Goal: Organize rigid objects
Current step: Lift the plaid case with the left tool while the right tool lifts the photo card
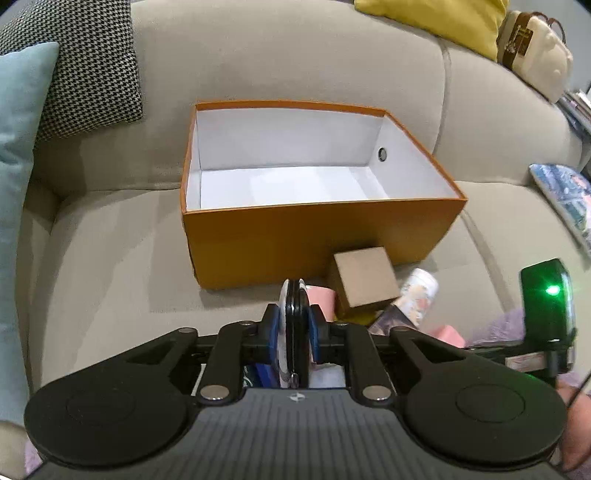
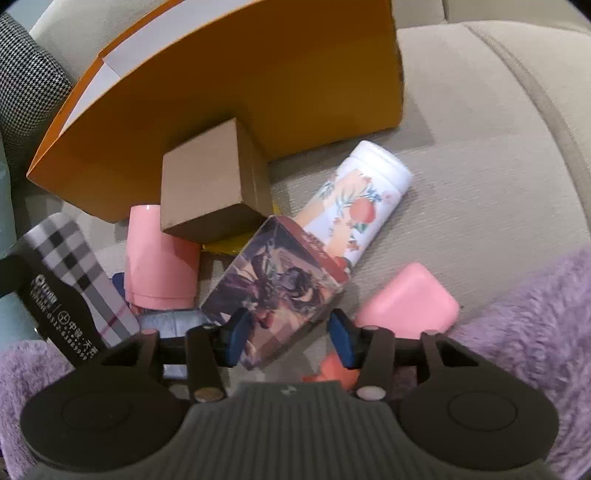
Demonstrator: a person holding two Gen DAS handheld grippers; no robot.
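Note:
An open orange box (image 1: 314, 243) with a white empty inside sits on the beige sofa; it also shows in the right wrist view (image 2: 229, 81). My left gripper (image 1: 294, 325) is shut on a flat round black and white case (image 1: 294, 314), held edge-up in front of the box. My right gripper (image 2: 290, 328) is open, its blue fingers either side of an illustrated box (image 2: 273, 291). Around it lie a brown cardboard cube (image 2: 214, 184), a pink cup (image 2: 159, 258), a floral white cylinder (image 2: 354, 199) and a pink case (image 2: 406, 299).
A plaid-patterned object (image 2: 74, 266) lies at the left of the pile. Purple fuzzy fabric (image 2: 517, 325) borders the near side. Houndstooth (image 1: 92, 70), light blue (image 1: 18, 122) and yellow (image 1: 436, 18) cushions and a white handbag (image 1: 535, 55) rest on the sofa back.

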